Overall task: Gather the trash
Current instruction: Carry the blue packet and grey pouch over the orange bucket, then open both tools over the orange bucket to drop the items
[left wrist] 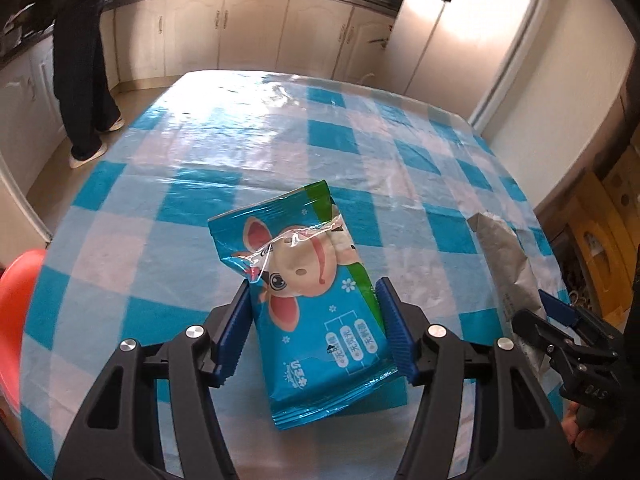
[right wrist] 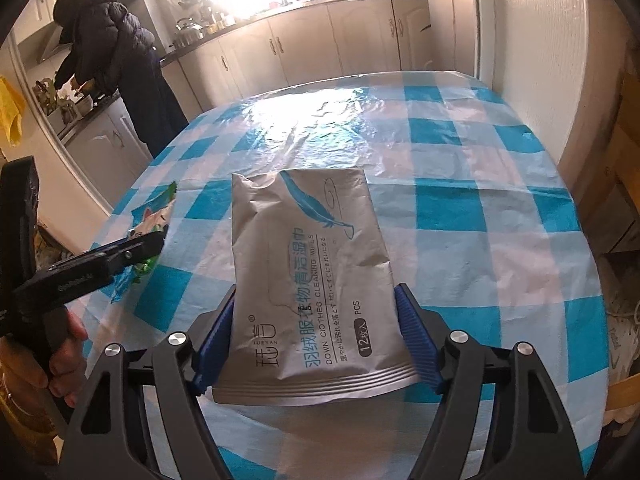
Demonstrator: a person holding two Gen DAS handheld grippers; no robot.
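Observation:
A blue wet-wipe packet [left wrist: 308,256] printed with a cartoon cow, a clear flap peeling off its top, sits between the blue pads of my left gripper [left wrist: 316,286]. The pads press its two long edges, and its far end tilts up over the checked tablecloth [left wrist: 224,148]. My right gripper [right wrist: 318,292] is shut on a silver wipe packet [right wrist: 308,236] with a blue feather print, holding its near half. In the left wrist view the silver packet [left wrist: 502,258] and the right gripper [left wrist: 558,310] show at the right. In the right wrist view the left gripper [right wrist: 148,244] and the blue packet [right wrist: 156,208] show at the left.
The blue-and-white checked table [right wrist: 460,200] stretches ahead. A person [right wrist: 116,52] in a dark coat stands at the kitchen counter beyond its far left. A red seat [left wrist: 16,300] stands at the left edge, a tall white fridge [left wrist: 460,32] behind, cardboard boxes [left wrist: 600,232] at the right.

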